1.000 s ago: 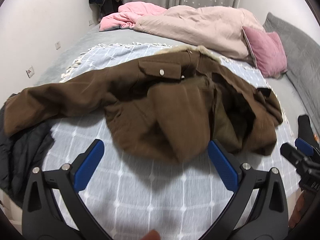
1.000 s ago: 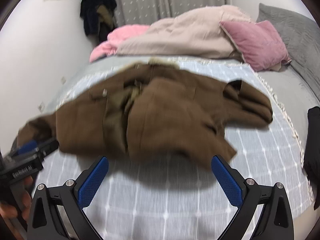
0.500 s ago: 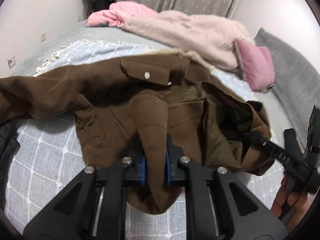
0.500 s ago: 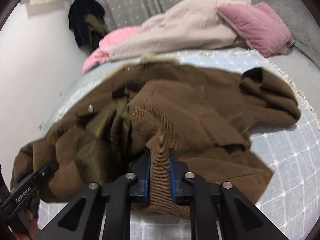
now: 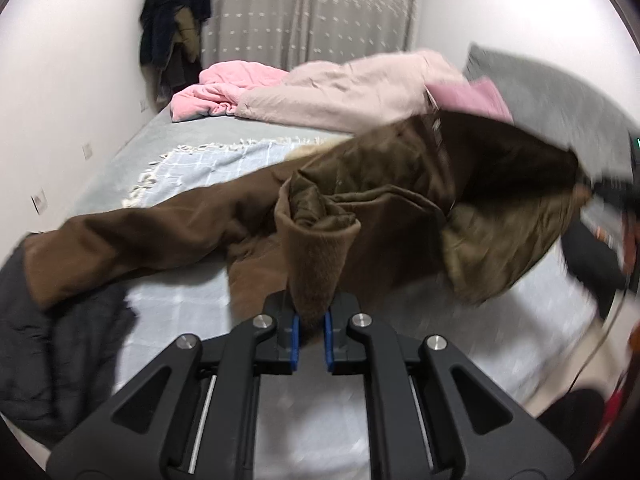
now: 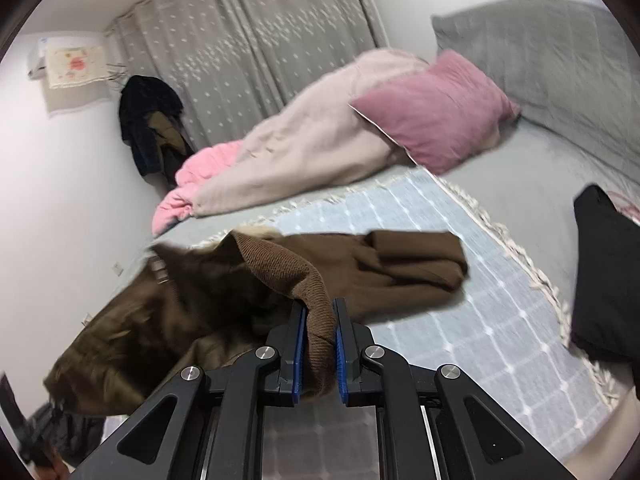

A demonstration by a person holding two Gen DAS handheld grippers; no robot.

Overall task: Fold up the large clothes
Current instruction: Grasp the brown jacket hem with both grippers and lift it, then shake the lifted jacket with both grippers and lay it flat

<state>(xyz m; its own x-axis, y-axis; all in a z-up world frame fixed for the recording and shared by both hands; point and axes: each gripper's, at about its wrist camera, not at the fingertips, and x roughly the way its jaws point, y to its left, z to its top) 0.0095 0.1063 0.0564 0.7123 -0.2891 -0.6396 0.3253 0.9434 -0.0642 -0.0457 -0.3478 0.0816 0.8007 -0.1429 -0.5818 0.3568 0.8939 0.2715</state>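
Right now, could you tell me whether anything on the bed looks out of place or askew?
Yes. The brown jacket hangs bunched and twisted between the left gripper and right gripper, its lining showing. One sleeve trails onto a dark garment at the bed's edge.

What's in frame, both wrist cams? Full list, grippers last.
brown jacket: 1, brown with olive lining, lifted over the checked blanket
checked blanket: 1, light blue, on the bed
duvet: 1, beige and pink, far end of the bed
pillow: 1, pink, against the duvet
dark garment: 1, charcoal, bed's near left edge
hanging clothes: several, dark, wall corner
curtain: 1, grey, back wall
left gripper: fingers clamped on jacket
right gripper: fingers clamped on jacket
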